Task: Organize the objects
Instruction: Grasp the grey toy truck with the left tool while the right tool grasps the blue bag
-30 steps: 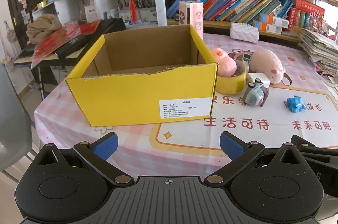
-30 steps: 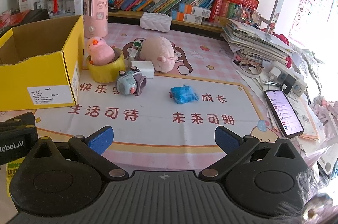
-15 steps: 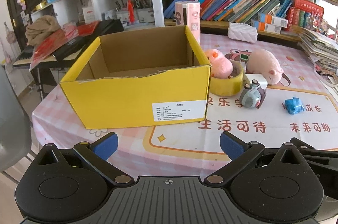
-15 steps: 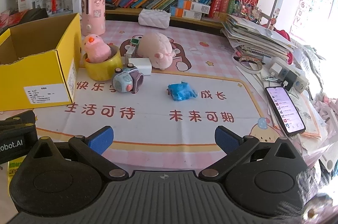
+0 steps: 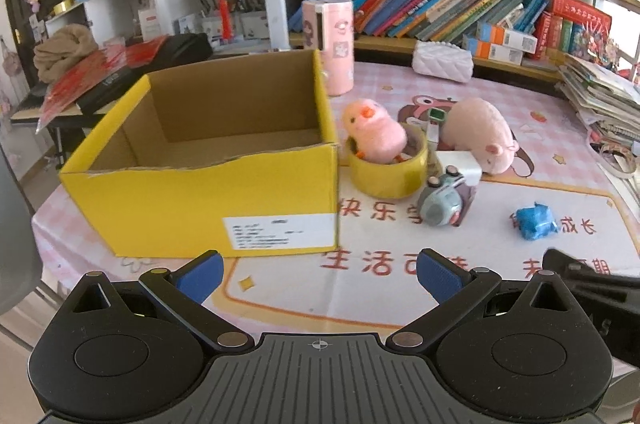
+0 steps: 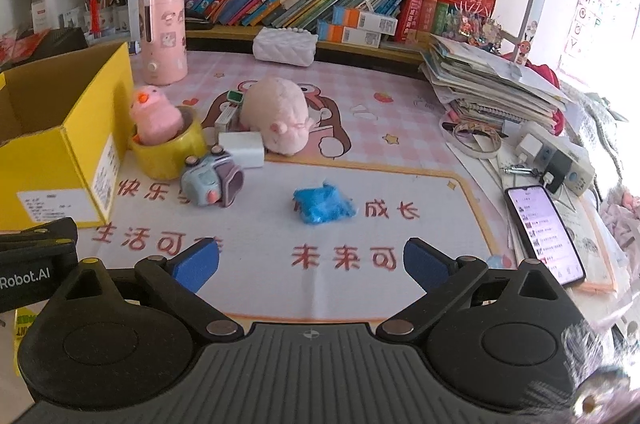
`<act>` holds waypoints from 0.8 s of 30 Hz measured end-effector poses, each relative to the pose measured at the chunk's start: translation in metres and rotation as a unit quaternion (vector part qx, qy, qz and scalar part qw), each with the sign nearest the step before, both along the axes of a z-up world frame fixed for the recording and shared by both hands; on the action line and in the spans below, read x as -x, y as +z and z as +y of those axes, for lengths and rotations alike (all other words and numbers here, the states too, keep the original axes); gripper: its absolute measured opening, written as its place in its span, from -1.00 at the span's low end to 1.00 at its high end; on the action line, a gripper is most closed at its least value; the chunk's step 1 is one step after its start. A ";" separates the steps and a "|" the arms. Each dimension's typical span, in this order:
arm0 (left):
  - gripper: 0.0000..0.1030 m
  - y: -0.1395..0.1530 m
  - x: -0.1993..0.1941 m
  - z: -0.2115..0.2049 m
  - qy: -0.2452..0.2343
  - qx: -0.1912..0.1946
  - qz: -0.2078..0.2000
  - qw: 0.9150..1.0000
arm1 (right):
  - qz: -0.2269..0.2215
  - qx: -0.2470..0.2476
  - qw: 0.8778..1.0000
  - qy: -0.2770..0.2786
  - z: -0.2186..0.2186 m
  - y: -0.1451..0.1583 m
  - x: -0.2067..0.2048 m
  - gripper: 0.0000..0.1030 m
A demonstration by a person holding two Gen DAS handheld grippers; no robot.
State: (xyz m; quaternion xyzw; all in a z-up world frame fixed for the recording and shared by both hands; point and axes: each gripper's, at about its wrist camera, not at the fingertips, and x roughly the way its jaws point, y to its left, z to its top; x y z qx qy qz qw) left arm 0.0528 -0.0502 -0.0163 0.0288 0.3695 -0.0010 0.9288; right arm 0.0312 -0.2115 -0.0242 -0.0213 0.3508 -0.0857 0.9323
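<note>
An empty yellow cardboard box stands on the left of the table. Right of it a pink chick plush sits in a yellow tape roll. A small grey toy camera, a white block, a pink pig plush and a crumpled blue wrapper lie nearby. My left gripper hangs open before the box. My right gripper faces the blue wrapper, its jaws closing a little with nothing between them.
A pink cylinder and a white quilted pouch stand at the back. Book shelves run behind the table. A paper stack, a power strip and a lit phone crowd the right edge.
Both grippers have come closer to the table, so the box and toys look larger. The right gripper's fingers have narrowed slightly. Nothing on the table has moved.
</note>
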 end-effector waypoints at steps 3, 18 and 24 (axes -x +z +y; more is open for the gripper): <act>1.00 -0.001 -0.003 -0.012 0.001 -0.017 -0.007 1.000 | -0.012 -0.009 1.000 0.012 -0.013 0.002 -0.008 0.76; 1.00 -0.003 -0.018 -0.046 0.007 -0.011 -0.031 0.999 | 0.001 -0.054 0.997 0.048 -0.065 -0.014 -0.056 0.42; 1.00 -0.010 -0.025 -0.065 -0.017 -0.031 -0.014 0.999 | 0.023 -0.046 0.997 0.061 -0.077 -0.026 -0.076 0.42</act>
